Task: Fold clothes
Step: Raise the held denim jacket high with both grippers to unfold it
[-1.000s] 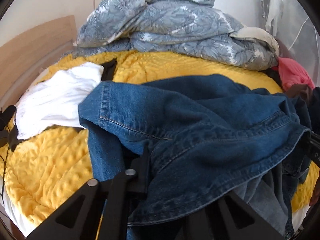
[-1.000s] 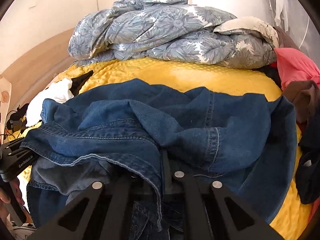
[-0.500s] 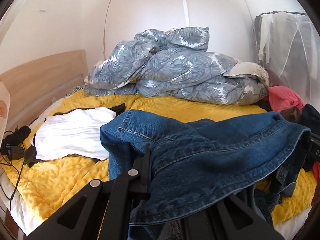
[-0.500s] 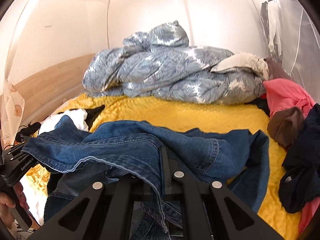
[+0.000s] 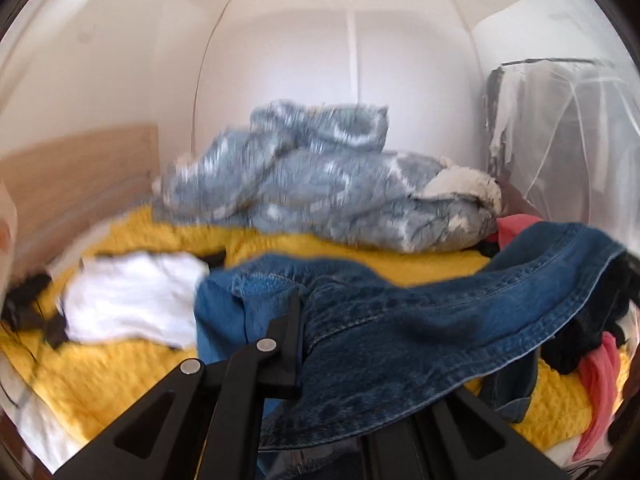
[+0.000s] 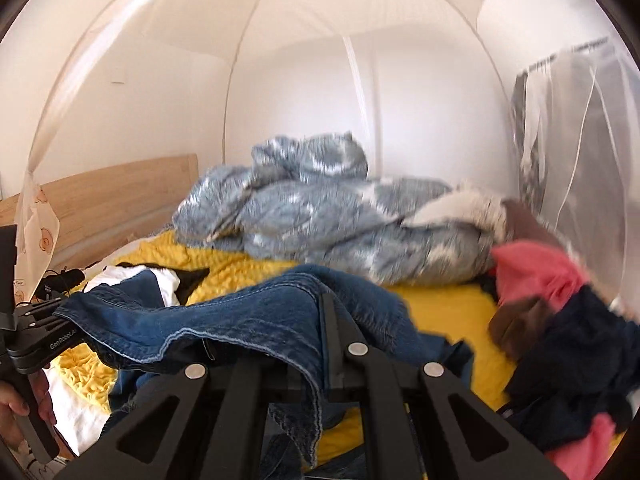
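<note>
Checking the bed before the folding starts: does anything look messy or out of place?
Yes. A grey-blue floral duvet lies bunched at the far end of the yellow textured bedspread, and pink, brown and dark clothes sit heaped along its right edge. A white garment lies flat at left.

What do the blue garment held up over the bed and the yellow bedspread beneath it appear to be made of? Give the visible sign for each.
Blue garment: looks like denim, a matte, sturdy indigo weave with pale stitched seams and faded edges.
Yellow bedspread: seemingly a soft, plush or quilted textile; its matte surface is covered in small raised bumps. The exact fibre cannot be told.
</note>
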Demonstrator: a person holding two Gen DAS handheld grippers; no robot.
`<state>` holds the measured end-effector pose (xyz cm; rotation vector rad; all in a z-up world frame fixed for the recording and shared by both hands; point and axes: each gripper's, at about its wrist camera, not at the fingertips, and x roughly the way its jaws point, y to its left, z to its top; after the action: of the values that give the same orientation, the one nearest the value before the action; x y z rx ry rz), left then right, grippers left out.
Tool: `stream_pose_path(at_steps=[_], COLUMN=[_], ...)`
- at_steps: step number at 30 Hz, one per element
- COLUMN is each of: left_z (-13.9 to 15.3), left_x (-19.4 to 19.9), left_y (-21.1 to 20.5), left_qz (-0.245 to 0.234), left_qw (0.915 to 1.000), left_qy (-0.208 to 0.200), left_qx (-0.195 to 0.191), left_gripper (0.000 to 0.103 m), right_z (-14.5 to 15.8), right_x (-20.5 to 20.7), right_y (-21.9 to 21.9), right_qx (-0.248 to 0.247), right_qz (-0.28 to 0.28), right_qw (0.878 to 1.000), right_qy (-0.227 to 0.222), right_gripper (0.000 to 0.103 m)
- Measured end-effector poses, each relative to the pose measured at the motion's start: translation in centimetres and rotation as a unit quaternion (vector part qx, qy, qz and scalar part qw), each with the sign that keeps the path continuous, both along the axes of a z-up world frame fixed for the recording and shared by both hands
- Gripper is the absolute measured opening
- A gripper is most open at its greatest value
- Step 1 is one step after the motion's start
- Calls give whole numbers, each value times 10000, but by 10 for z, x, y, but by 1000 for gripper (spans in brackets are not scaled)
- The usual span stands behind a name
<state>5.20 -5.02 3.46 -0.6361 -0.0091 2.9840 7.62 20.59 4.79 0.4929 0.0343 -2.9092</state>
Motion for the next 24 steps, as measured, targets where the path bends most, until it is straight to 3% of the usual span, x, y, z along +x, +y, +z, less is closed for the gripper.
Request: stream_pose_path(at_steps=[7, 13, 18, 24], left_z=[110, 195, 254, 307], left_x=[46, 86, 125, 167], left_y=[19, 24, 19, 22], left_qz=[-195, -216, -271, -76], left_qw=[9943, 9831, 9738, 9584], left_qy=[1039, 1807, 2252, 2853], left_qx=[-129, -176, 142, 83], left_gripper=[3, 3, 3, 3], right_z=[79, 172, 235, 290], right_x=[37, 87, 135, 180], right_y=[18, 23, 20, 21], right_qx=[206, 493, 572, 510], right_qz=[-150, -379, -590, -791], right_qw=[9971, 9836, 9675, 9521], right_qy=[722, 1691, 2390, 2908], right_gripper=[4, 4, 4, 4])
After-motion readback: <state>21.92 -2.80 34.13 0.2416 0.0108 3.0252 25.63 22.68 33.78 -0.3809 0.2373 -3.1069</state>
